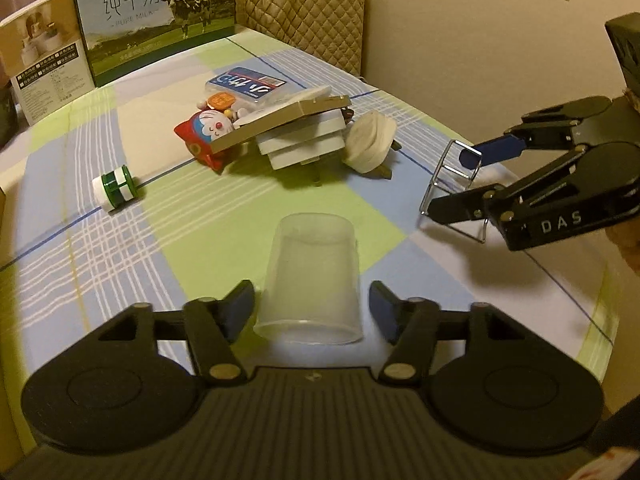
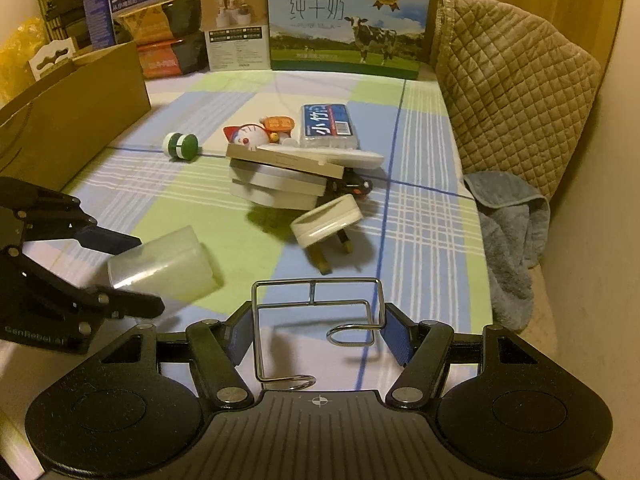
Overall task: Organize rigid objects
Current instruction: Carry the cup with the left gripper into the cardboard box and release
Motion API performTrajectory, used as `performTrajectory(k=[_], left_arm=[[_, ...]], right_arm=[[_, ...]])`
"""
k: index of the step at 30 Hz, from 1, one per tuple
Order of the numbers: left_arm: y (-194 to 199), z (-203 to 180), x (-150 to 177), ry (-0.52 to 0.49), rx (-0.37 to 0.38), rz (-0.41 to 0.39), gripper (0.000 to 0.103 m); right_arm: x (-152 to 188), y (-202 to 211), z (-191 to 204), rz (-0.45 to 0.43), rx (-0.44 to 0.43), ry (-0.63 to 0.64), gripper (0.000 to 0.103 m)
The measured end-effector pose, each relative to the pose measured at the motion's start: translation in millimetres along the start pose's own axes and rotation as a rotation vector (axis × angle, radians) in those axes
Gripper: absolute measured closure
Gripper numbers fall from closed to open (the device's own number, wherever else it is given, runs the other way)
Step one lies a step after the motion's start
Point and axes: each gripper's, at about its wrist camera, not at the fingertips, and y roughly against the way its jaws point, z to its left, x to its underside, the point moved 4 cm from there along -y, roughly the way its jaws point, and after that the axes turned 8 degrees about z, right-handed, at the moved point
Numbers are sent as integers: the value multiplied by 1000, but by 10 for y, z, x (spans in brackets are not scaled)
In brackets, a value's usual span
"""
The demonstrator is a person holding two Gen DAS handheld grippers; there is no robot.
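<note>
**Cup between the left jaws, wire rack clamped in the right**

The left gripper (image 1: pixel 312 308) points steeply down at the table, with a translucent plastic cup (image 1: pixel 310 276) between its blue pads. In the left wrist view a thin gap shows on each side of the cup; in the right wrist view the cup looks tilted and carried between the fingers, so I cannot tell whether the pads truly press on it. The right gripper (image 2: pixel 316 334), angled down likewise, is clamped on a bent chrome wire rack (image 2: pixel 316 320), its pads touching the wire on both sides.

The surface is a cloth (image 1: pixel 120 240) checked in green, blue and white. Farther out lies a heap: a red cat-like toy (image 1: pixel 204 132), a clear box with a blue label (image 1: pixel 244 86) in Chinese script, a brown flat box (image 1: pixel 280 118) tilted over white square pieces (image 1: pixel 304 144), and a round white piece (image 1: pixel 370 142) on its right. A green-and-white small jar (image 1: pixel 114 190) lies on its side to the left, well apart.

At the far edge stands a milk carton (image 2: pixel 348 24) with a cow, reading "纯牛奶" and "PURE MILK". A quilted tan cover (image 2: pixel 512 92) and a grey towel (image 2: pixel 508 232) sit on the right. The right gripper's side reads "DAS".
</note>
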Motion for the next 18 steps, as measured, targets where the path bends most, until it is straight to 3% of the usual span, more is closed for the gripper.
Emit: performTrajectory(k=[5, 7, 9, 18], left_arm=[[-87, -16, -90, -15, -13, 1, 45], [-111, -9, -89, -1, -10, 20, 55], [-87, 21, -75, 32, 0, 34, 56], [440, 141, -54, 75, -46, -2, 56]], right_arm=[[-4, 17, 14, 5, 5, -15, 40], [-1, 34, 8, 7, 8, -18, 40], [-2, 62, 7, 7, 15, -19, 40], [-146, 379, 179, -31, 8, -13, 40]])
